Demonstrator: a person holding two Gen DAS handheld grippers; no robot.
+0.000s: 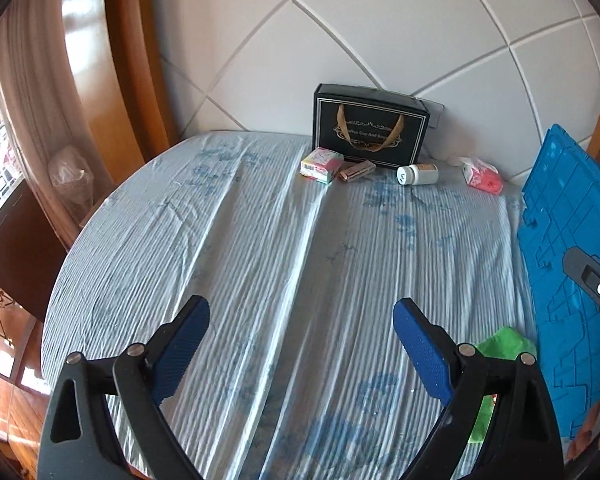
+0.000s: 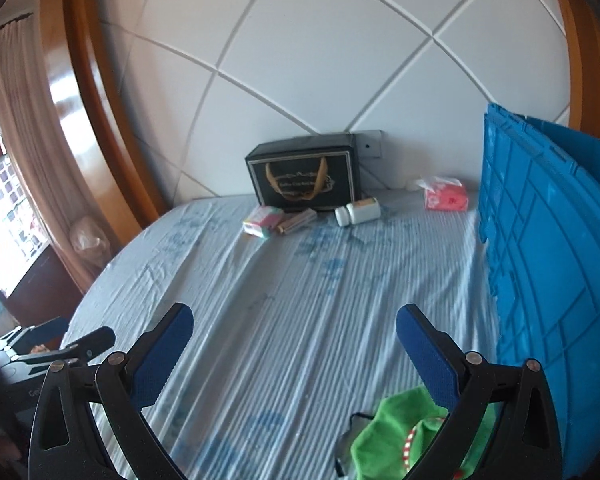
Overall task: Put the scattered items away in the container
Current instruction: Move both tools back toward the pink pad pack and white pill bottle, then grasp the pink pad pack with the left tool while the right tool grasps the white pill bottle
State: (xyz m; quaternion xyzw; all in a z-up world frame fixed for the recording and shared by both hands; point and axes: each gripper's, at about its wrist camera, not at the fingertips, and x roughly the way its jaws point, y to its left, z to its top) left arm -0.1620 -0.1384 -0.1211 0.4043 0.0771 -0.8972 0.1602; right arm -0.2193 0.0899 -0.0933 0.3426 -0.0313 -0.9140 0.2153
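Blue-padded left hand-held gripper [image 1: 301, 322] and right hand-held gripper [image 2: 295, 330] are both gaping wide, holding nothing; white plastic pill bottle [image 2: 358, 212] is lying far ahead, blue plastic crate [image 2: 548, 264] sitting off right.

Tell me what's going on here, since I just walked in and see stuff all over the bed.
A person holds a claw in each hand over the bed; both the left claw and the right claw are open and hold nothing. The blue crate stands at the right. A white bottle on its side, a pink packet, a small box and a brown pack lie near the black gift box. A green toy lies beside the crate.
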